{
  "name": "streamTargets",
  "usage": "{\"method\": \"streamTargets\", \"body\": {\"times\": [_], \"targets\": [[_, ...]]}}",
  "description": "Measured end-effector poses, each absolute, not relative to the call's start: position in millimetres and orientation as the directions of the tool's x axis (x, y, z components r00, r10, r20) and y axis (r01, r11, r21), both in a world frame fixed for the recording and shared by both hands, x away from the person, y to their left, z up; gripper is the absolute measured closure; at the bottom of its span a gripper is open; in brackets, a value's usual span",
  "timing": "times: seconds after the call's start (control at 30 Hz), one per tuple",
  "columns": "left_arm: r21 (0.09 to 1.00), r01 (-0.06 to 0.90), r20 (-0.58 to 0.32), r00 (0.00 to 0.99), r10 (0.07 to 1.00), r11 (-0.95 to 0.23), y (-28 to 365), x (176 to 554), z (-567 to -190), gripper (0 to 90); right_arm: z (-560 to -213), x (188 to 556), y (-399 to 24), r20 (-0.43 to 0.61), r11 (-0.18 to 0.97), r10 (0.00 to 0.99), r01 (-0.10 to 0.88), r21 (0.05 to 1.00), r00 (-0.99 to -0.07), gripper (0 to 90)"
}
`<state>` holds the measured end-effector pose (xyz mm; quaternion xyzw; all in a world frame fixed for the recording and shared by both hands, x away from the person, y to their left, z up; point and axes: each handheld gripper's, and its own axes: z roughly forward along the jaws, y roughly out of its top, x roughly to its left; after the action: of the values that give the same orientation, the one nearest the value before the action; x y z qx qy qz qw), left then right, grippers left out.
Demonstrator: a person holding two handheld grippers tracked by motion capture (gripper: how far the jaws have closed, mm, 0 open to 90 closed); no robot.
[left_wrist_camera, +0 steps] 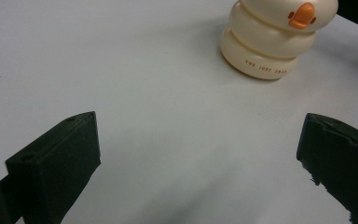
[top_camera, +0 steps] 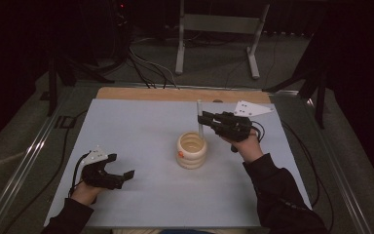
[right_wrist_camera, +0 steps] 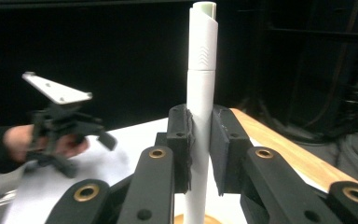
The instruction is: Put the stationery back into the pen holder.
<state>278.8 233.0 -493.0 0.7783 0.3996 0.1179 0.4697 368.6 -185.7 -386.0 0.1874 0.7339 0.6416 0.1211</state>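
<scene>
Right gripper [right_wrist_camera: 199, 149] — upright white pen [right_wrist_camera: 201, 70]

The duck-shaped holder [left_wrist_camera: 272, 39] gets chopped off by the top edge in the left gripper view, and the tiny lettering on its base is too small to read; the white pen [right_wrist_camera: 200, 112] has its lower end cut by the bottom edge in the right gripper view, with its middle hidden between the right gripper [right_wrist_camera: 200, 149] jaws; in the high view the pen's bottom end is hidden inside the holder.
</scene>
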Motion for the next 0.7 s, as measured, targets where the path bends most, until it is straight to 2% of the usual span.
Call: {"method": "streamTargets", "body": {"times": [0.33,0.7], "targets": [[0.825,0.512,-0.192,0.653,0.733,-0.239,233,279,-493,0.1,-412,371,-168,0.155,0.042,0.540,0.210,0.977,-0.827,79.0],[0.826,0.512,-0.195,0.653,0.732,-0.236,233,278,-493,0.1,-435,368,-164,0.185,0.043,0.604,0.263,0.964,-0.775,79.1]]}}
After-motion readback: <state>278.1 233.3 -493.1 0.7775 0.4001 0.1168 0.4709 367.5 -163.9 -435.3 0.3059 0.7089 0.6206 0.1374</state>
